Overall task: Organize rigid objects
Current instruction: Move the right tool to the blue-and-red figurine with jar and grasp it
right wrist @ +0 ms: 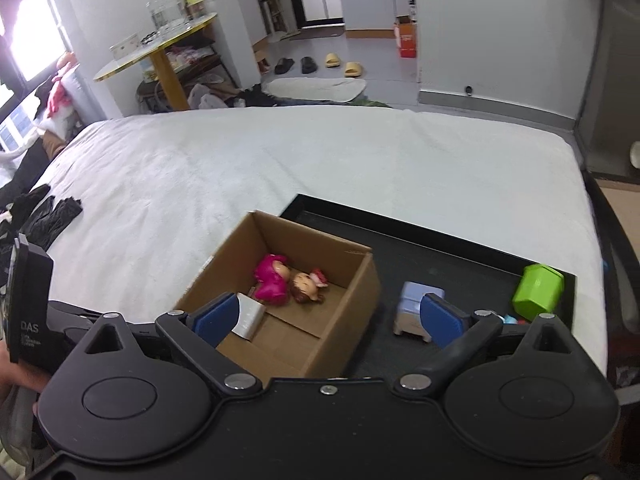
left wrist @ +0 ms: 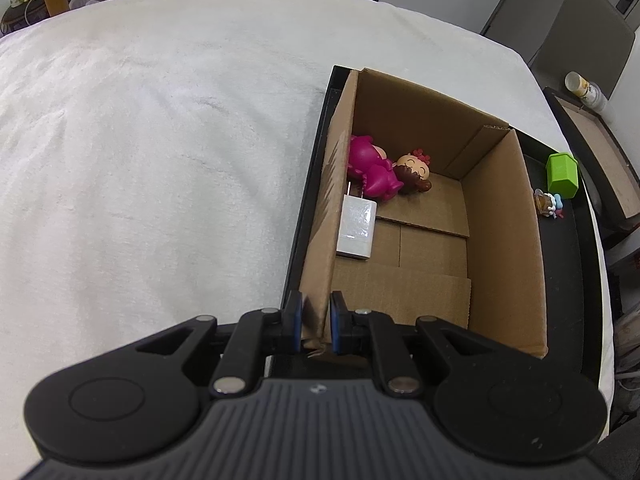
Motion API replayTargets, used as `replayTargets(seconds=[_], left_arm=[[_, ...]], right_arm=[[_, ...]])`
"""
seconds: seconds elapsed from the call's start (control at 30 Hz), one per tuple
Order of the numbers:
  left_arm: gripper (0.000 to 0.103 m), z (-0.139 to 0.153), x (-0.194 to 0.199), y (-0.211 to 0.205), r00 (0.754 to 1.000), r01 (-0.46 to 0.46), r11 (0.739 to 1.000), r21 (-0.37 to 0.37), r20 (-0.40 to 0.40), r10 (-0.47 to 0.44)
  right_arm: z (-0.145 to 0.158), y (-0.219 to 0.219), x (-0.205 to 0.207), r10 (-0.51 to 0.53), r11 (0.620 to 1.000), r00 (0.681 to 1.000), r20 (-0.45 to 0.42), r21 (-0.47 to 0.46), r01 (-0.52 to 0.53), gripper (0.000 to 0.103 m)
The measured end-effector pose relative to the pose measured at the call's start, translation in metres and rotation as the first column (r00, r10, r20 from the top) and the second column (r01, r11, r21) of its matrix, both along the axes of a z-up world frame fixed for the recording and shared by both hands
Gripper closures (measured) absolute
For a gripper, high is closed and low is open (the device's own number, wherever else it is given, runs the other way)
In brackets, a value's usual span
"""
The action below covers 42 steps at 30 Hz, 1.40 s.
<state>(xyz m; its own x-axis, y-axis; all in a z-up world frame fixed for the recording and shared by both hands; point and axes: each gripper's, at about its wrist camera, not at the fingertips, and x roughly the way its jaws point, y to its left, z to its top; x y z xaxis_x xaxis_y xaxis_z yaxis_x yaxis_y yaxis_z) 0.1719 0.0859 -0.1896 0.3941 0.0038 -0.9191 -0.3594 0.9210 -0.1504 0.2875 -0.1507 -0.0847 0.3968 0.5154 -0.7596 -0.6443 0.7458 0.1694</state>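
The left tool point(left wrist: 312, 322) is clenched on the near left wall of the cardboard box point(left wrist: 504, 240), which sits in the black tray point(right wrist: 440, 256) at the right edge of the bed point(right wrist: 280, 152). Inside the box, a pink figurine point(left wrist: 370, 168), a brown-haired doll point(left wrist: 416, 170) and a white charger point(left wrist: 357, 226) lie against the left wall. The right tool point(right wrist: 320, 316) hangs released above the box. On the tray beside the box stand a pale blue toy point(right wrist: 412, 300) and a green block point(right wrist: 538, 290).
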Motion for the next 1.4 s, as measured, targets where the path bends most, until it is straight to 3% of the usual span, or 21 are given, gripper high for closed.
replayTargets(seconds=[0.5,0.93,1.4], left_arm=[[0.093,0.0,0.004,-0.009,1.0,0.008,0.999,0.054,-0.022,-0.007],[0.093,-0.002,0.013,-0.016,0.998,0.007,0.995,0.101,-0.066,0.0],[0.093,-0.005,0.017,-0.023,0.996,0.002,0.99,0.141,-0.091,0.011]], right_arm=[[-0.025,-0.071,0.003,-0.143,0.986,0.99,-0.002,0.09,0.143,0.008],[-0.074,-0.104,0.021,-0.335,0.934,0.942,0.013,0.14,0.33,0.007],[-0.112,-0.096,0.05,-0.344,0.938,0.936,0.072,0.081,0.338,0.007]])
